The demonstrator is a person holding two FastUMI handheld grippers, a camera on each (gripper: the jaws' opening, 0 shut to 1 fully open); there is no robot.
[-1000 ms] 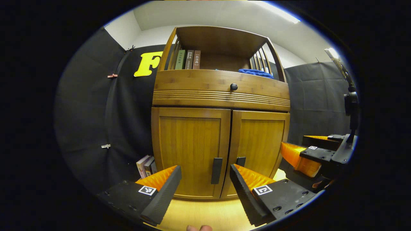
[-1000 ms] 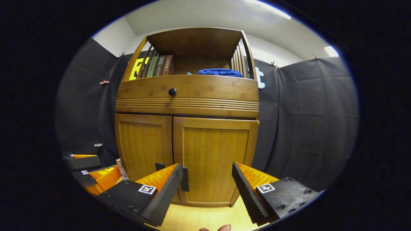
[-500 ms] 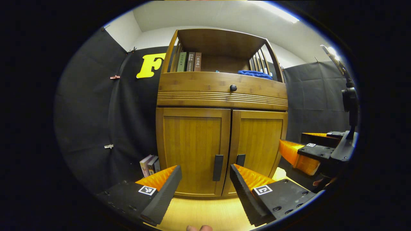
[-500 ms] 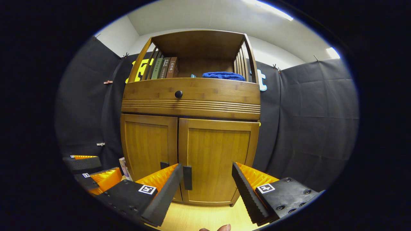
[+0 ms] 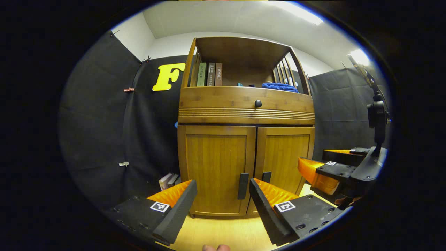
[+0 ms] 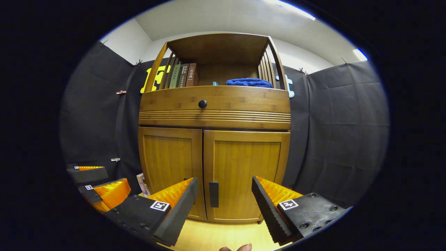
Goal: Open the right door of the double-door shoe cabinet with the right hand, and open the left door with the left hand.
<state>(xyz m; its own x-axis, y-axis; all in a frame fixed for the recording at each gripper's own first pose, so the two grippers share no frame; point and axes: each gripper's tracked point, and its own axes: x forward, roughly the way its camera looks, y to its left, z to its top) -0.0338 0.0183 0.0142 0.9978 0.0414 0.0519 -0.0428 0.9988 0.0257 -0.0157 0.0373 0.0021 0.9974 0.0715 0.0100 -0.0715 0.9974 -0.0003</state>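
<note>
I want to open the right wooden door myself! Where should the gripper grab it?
Grab the dark upright bar handle low on the right wooden door, beside the seam where both doors meet. Come straight from the front with the right gripper, one finger on each side of the bar. It is slim and vertical, so open fingers should fit around it.
</note>
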